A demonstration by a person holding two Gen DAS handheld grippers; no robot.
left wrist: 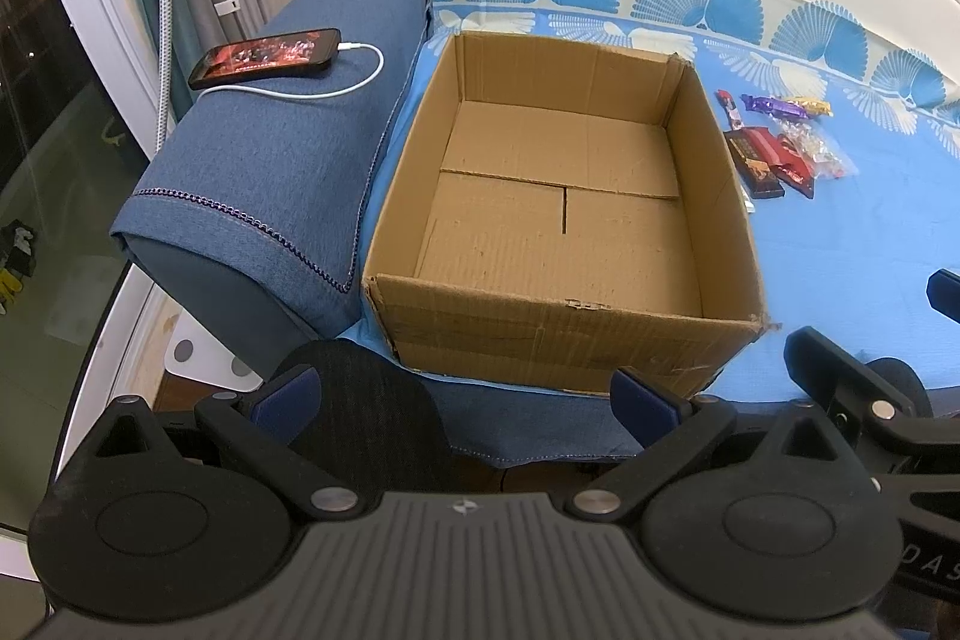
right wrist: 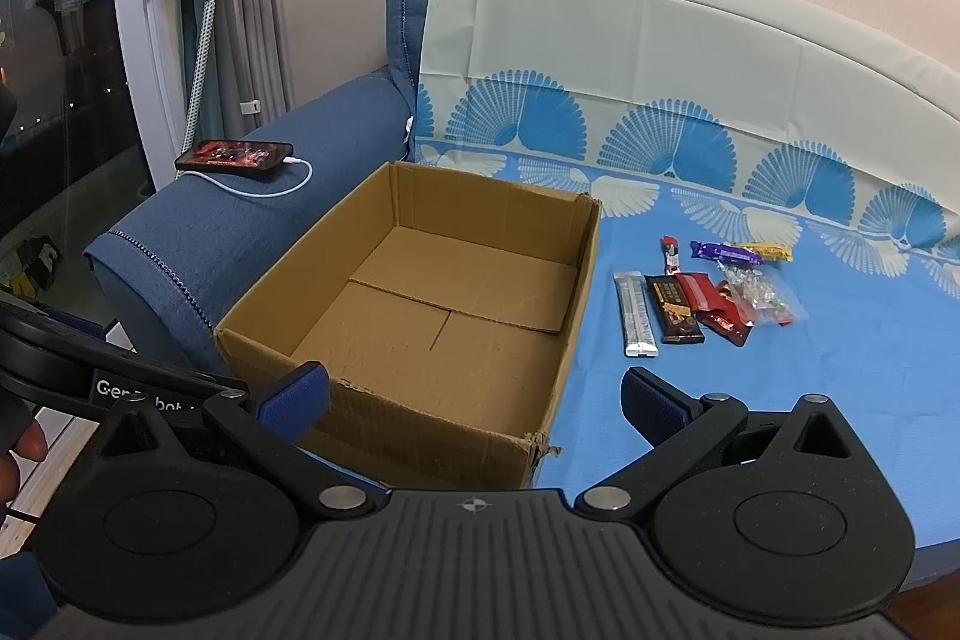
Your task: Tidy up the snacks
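1. Left gripper [left wrist: 465, 394]: jaws wide apart, holding nothing; the empty cardboard box [left wrist: 564, 196] sits just ahead of them.
2. Right gripper [right wrist: 474, 394]: jaws apart, empty; the snacks [right wrist: 702, 298] lie ahead-right on the blue cloth [right wrist: 810, 400], beside the box.

The left gripper [left wrist: 468, 391] hung with its blue-padded jaws spread wide and nothing between them, just short of an open brown cardboard box [left wrist: 558, 226] on the blue patterned sofa cover [left wrist: 840, 268]. A small heap of wrapped snacks [left wrist: 774, 142] lay right of the box. A black phone [left wrist: 264, 57] on a white cable [left wrist: 336, 85] rested on the denim armrest [left wrist: 276, 172].
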